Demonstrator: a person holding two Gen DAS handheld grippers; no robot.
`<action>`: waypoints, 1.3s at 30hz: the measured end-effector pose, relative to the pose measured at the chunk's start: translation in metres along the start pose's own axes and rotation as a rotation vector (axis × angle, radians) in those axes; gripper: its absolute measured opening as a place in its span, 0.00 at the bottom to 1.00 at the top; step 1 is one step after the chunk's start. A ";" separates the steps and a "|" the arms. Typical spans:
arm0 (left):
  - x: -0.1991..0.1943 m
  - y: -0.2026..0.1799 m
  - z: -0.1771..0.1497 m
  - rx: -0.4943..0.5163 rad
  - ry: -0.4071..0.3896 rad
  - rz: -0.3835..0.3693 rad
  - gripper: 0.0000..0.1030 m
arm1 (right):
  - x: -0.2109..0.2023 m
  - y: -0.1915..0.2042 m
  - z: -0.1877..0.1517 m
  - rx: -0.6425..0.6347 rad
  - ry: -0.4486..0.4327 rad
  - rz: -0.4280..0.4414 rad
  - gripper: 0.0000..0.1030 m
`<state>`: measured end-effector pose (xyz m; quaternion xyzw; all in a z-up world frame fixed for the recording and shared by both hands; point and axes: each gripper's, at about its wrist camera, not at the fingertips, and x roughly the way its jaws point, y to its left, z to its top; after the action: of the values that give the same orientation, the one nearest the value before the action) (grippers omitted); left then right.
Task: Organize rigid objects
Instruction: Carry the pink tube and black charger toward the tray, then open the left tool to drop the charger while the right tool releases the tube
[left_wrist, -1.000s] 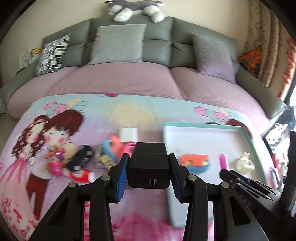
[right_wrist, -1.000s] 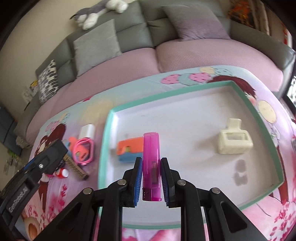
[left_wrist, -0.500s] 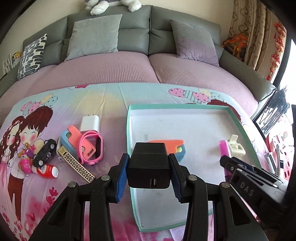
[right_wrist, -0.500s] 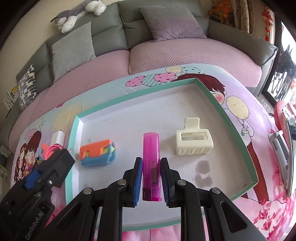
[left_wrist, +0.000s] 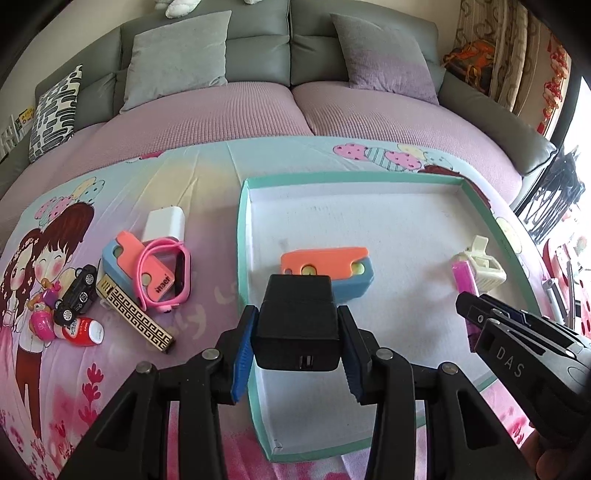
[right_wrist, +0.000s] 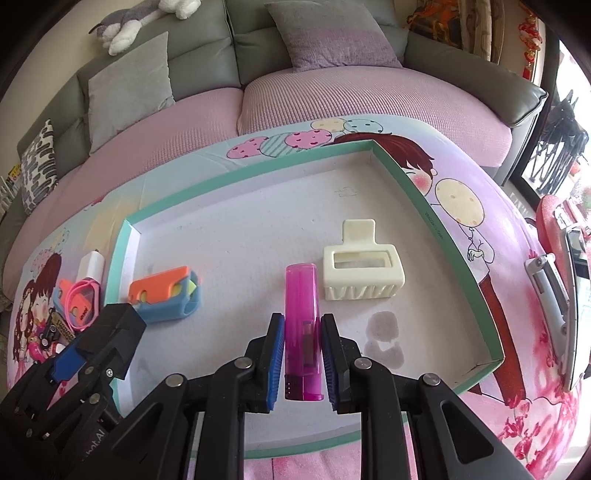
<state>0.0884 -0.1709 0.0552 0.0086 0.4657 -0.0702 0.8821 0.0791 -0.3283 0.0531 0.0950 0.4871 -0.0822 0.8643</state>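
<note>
My left gripper (left_wrist: 297, 343) is shut on a black USB charger (left_wrist: 297, 328), held above the near left part of the teal-rimmed tray (left_wrist: 243, 236). My right gripper (right_wrist: 303, 345) is shut on a magenta lighter (right_wrist: 302, 325), low over the tray (right_wrist: 424, 206), just left of a cream hair claw (right_wrist: 364, 271). An orange-and-blue toy (left_wrist: 328, 271) lies in the tray; it also shows in the right wrist view (right_wrist: 166, 295). The lighter (left_wrist: 463, 280) and the claw (left_wrist: 484, 267) show at the right in the left wrist view.
Left of the tray lie a white charger (left_wrist: 164, 223), a pink watch (left_wrist: 166, 275) on an orange-blue toy, a gold patterned bar (left_wrist: 135, 317), a black toy car (left_wrist: 77, 293) and small red-pink bottles (left_wrist: 83, 332). A sofa with cushions stands behind. A grey tool (right_wrist: 554, 291) lies right.
Both grippers have moved forward over the tray with their objects still held. The lighter now sits close beside the hair claw.
</note>
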 end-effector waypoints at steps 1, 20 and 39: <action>0.002 0.000 -0.001 -0.001 0.010 0.001 0.42 | 0.001 0.000 0.000 -0.001 0.005 -0.004 0.21; 0.012 0.000 -0.003 -0.019 0.081 -0.009 0.51 | 0.007 0.001 -0.002 -0.033 0.039 -0.062 0.36; -0.026 0.044 0.010 -0.126 -0.065 0.139 0.84 | -0.017 -0.005 0.006 -0.003 -0.049 -0.027 0.65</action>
<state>0.0879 -0.1256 0.0797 -0.0166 0.4388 0.0204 0.8982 0.0745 -0.3338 0.0702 0.0849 0.4671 -0.0956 0.8749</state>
